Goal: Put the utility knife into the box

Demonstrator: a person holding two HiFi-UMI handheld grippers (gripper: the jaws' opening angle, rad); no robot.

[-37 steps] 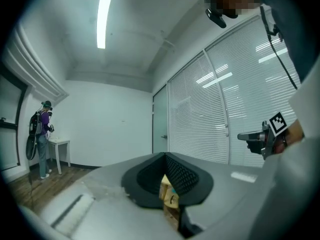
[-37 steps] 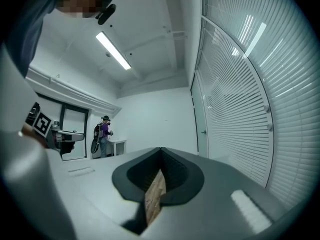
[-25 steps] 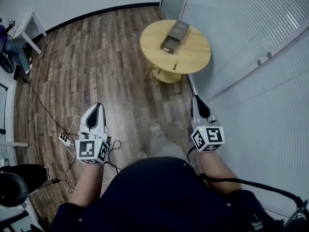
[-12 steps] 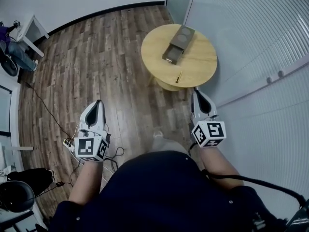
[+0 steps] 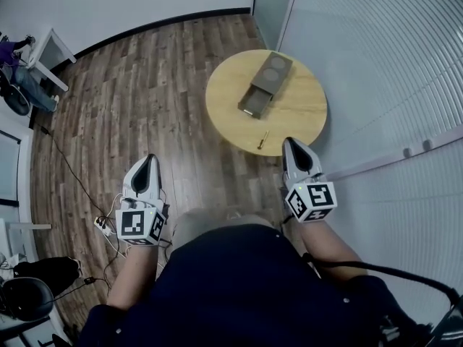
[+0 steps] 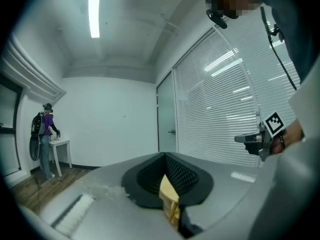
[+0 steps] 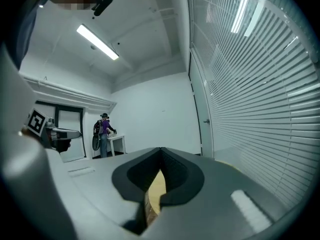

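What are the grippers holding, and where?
Nothing. The left gripper and right gripper are both shut and empty; the knife lies on the table.

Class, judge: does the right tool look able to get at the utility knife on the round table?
Probably yes: the utility knife lies bare near the table's near edge, close ahead of the right tool; its shut jaws must open first.
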